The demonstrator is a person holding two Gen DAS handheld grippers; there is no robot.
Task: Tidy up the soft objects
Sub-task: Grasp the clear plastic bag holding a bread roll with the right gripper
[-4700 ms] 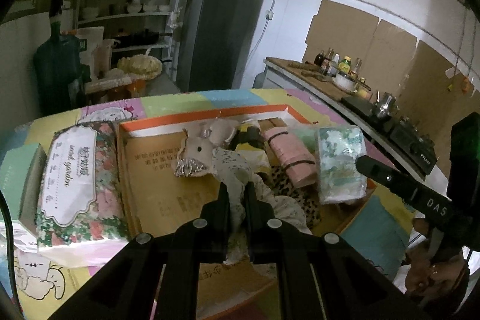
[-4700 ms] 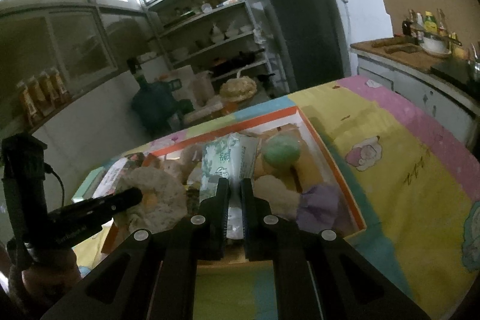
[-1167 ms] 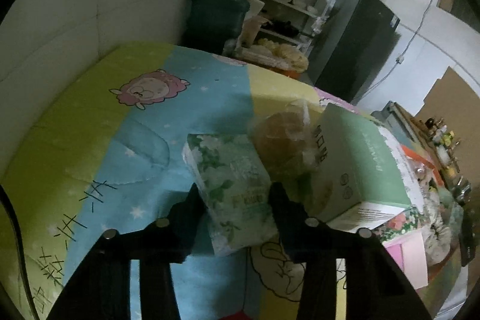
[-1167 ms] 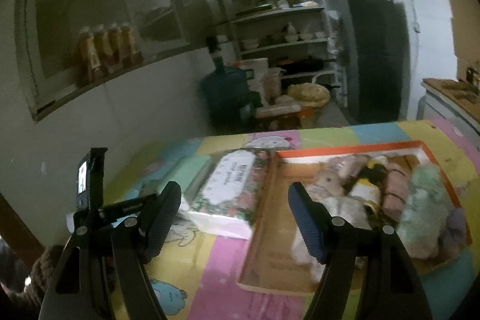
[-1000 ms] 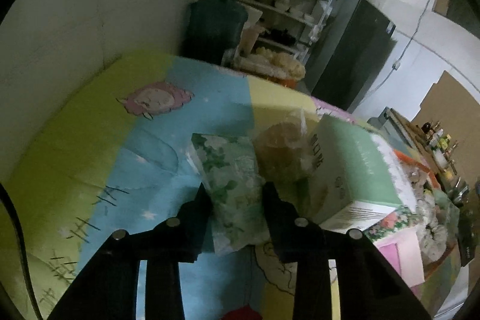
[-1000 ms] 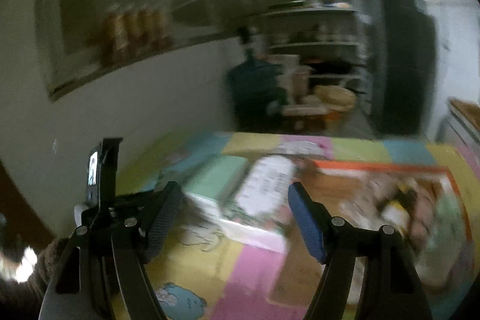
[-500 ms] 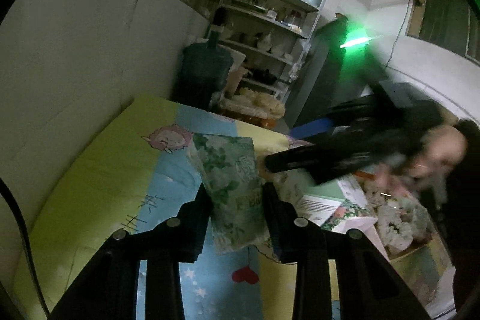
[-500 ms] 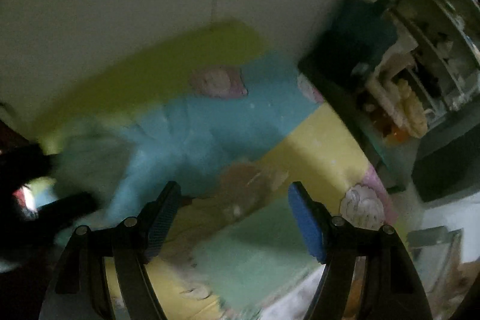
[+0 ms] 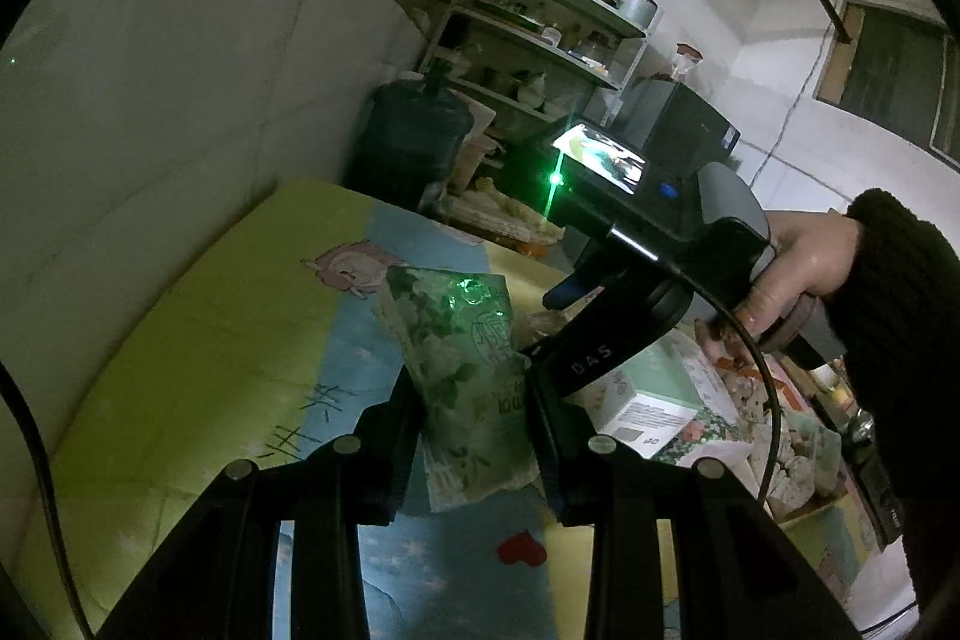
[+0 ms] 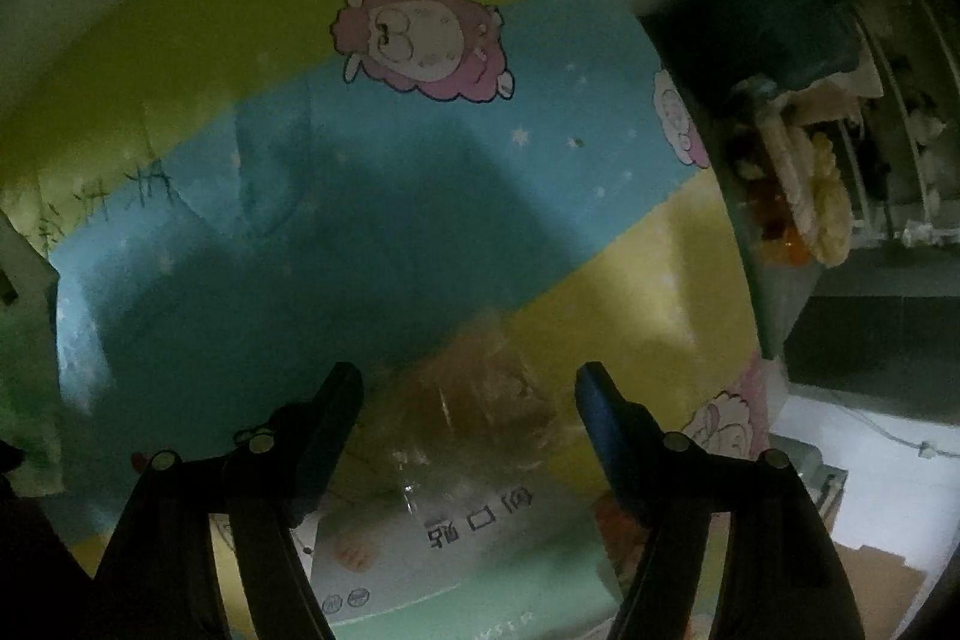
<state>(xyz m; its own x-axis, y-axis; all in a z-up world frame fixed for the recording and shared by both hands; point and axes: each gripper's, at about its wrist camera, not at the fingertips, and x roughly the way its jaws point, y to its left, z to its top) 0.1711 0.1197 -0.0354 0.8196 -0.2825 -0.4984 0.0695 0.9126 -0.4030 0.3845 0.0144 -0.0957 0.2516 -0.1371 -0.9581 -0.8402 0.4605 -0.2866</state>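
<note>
My right claw (image 10: 468, 400) has swung over, spread wide above the clear bag (image 10: 480, 400); my left claw (image 9: 474, 400) grips the tissue pack (image 9: 462, 358), so I descend squarely before squeezing.

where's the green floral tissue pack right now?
Left wrist view, centre: the green floral tissue pack is clamped in the left gripper, held above the blue stripe of the cartoon mat, left of the right gripper.

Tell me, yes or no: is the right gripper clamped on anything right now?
No: the right gripper stands wide open above a clear bag on the mat, its fingers apart and touching nothing.
</note>
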